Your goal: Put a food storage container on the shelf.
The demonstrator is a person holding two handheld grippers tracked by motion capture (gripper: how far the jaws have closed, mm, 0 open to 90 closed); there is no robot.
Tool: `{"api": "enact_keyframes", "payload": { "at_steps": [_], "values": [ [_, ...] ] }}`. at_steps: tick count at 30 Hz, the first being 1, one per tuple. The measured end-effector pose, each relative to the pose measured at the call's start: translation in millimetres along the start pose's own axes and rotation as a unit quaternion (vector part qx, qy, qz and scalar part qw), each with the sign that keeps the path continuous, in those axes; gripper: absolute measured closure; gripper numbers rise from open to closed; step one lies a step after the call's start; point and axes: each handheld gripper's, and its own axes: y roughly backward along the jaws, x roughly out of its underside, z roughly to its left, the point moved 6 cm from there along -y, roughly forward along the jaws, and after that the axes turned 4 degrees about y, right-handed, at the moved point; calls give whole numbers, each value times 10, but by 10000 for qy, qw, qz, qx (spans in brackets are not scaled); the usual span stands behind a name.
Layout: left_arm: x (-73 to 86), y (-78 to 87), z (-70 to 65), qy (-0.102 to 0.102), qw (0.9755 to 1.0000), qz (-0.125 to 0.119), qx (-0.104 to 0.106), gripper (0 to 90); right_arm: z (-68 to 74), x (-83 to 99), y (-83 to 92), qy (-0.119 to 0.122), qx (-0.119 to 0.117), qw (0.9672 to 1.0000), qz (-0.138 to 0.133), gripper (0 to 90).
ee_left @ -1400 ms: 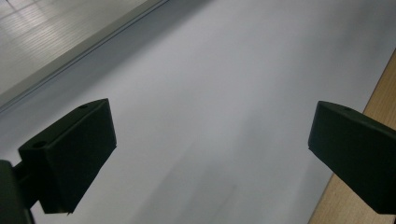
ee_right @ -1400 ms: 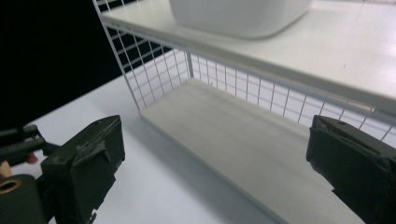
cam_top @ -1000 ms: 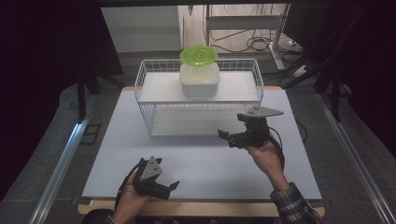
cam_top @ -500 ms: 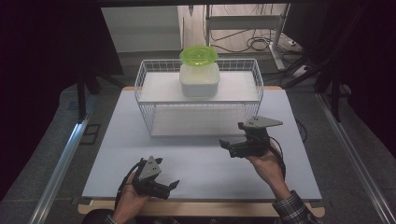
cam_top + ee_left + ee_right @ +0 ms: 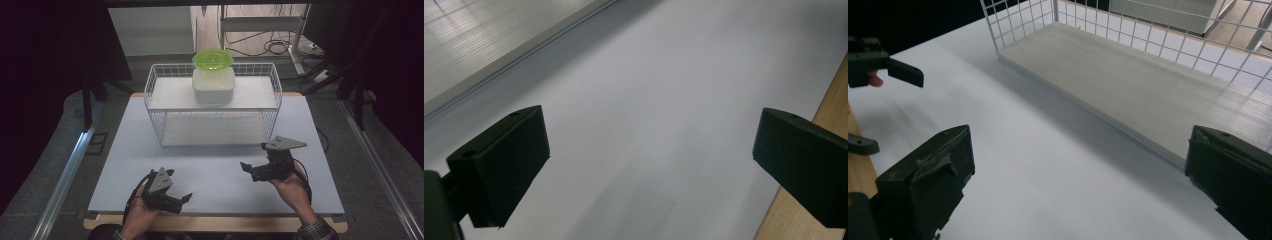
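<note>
Poised low over the white table (image 5: pixel 215 165), jaws spread wide and gripping nothing: right gripper (image 5: pixel 248 168), held in the person's right hand (image 5: pixel 290 185). Just ahead of it, a white wire rack (image 5: pixel 165 117) (two shelves), with a white container (image 5: pixel 213 86) under a green lid (image 5: pixel 212 59) on the upper shelf. Well to its left, near the table's front edge, left gripper (image 5: pixel 186 198), jaws likewise open and empty, pointing toward the right gripper.

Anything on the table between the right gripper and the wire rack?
No. The high view shows bare white tabletop between right gripper and wire rack.
</note>
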Motion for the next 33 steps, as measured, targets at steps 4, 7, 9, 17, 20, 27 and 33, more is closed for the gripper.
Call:
{"api": "enact_keyframes", "payload": {
  "at_steps": [4, 7, 9, 17, 20, 27, 33],
  "values": [
    [-2, 3, -2, 19, 10000, -9, 16, 14, -2, 55, 28, 18, 54, 10000, 12, 0],
    [-1, 1, -3, 22, 10000, -6, 12, 14, -19, 139, 56, -1, 112, 9999, 62, 0],
    [0, 2, -2, 18, 10000, -6, 7, 14, -31, 186, 70, -24, 138, 9999, 73, 0],
    [3, -2, 0, 9, 10000, 9, -8, 13, -81, 385, 110, -109, 269, 9994, 162, 0],
    [6, -4, 2, 6, 10000, 18, -20, 12, -94, 460, 118, -133, 308, 9992, 219, 0],
    [9, -8, 2, -7, 10000, 25, -28, 12, -142, 609, 153, -227, 354, 9986, 313, 0],
    [14, -12, 3, -12, 10000, 37, -31, 12, -148, 722, 135, -203, 442, 9978, 454, 0]
  ]
}}
